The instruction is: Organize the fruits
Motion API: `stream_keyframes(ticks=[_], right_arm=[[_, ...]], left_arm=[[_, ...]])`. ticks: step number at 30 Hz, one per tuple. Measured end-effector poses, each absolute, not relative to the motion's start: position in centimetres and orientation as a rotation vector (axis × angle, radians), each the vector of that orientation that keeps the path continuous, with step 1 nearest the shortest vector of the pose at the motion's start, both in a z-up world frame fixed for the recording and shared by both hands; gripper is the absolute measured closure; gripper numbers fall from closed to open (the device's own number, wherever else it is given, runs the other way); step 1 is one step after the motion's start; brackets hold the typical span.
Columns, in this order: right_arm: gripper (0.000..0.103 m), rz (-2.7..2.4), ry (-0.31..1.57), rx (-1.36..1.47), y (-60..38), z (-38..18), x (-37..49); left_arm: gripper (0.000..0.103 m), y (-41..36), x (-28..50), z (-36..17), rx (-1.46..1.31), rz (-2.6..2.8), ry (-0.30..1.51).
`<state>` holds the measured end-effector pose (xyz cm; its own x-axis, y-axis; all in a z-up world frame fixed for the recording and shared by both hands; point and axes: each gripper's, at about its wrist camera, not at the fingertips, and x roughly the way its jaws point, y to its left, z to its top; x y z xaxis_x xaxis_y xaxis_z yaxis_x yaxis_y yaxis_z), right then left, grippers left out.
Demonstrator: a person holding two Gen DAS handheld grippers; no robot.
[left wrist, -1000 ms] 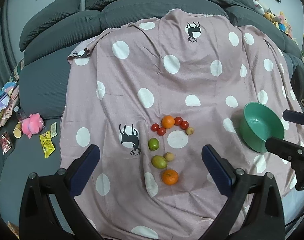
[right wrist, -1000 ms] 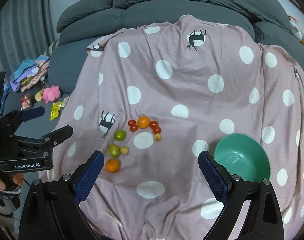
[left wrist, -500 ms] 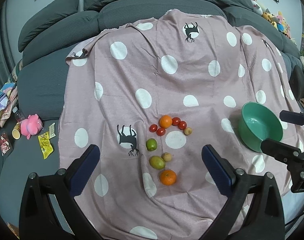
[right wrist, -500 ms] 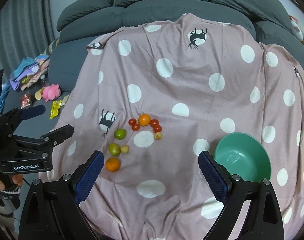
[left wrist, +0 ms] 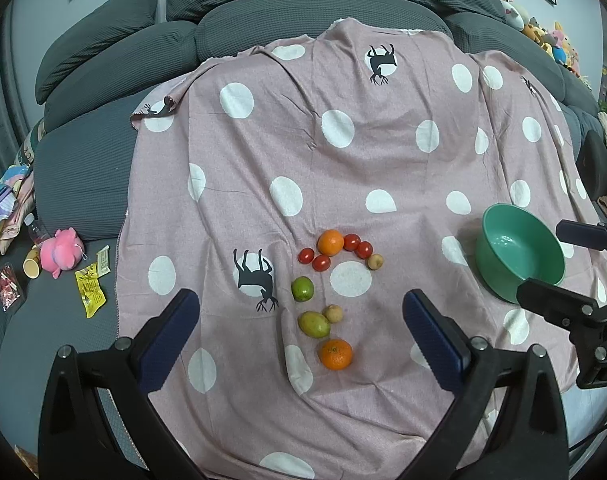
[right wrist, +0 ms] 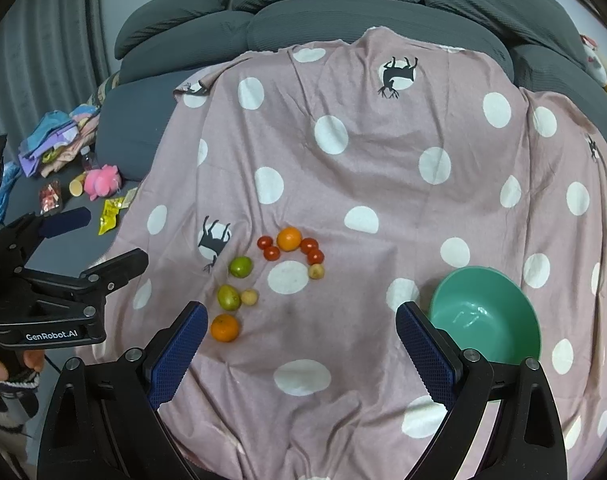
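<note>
Several fruits lie in an arc on a pink polka-dot blanket (left wrist: pixel 343 168): a near orange (left wrist: pixel 335 354), a green mango (left wrist: pixel 313 323), a lime (left wrist: pixel 302 289), a far orange (left wrist: pixel 330 242), several cherry tomatoes (left wrist: pixel 321 263) and two small tan fruits (left wrist: pixel 333 313). An empty green bowl (left wrist: pixel 519 254) sits to the right; it also shows in the right wrist view (right wrist: pixel 485 316). My left gripper (left wrist: pixel 301 332) is open and empty above the near fruits. My right gripper (right wrist: pixel 299 344) is open and empty, between the near orange (right wrist: pixel 224 328) and the bowl.
The blanket covers a grey sofa (left wrist: pixel 263 8). A pink plush toy (left wrist: pixel 59 252), snack packets (left wrist: pixel 90 289) and folded clothes (right wrist: pixel 51 140) lie on the seat to the left. Stuffed toys (left wrist: pixel 551 38) sit at the far right.
Both views have shifted slightly; the fruits and bowl sit a little higher in the left wrist view. Both grippers stay open and nothing was grasped.
</note>
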<state>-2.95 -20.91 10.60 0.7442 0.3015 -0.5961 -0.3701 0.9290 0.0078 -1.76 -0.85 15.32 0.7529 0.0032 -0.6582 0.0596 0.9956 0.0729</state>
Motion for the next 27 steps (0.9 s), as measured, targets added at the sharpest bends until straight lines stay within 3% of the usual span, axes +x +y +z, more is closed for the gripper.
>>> stream_keyframes(ticks=[27], right_arm=[[0.007, 0.364, 0.639, -0.119, -20.5, 10.3, -2.8]], left_arm=[[0.001, -1.1, -1.5, 14.2, 0.094, -0.035, 0.743]])
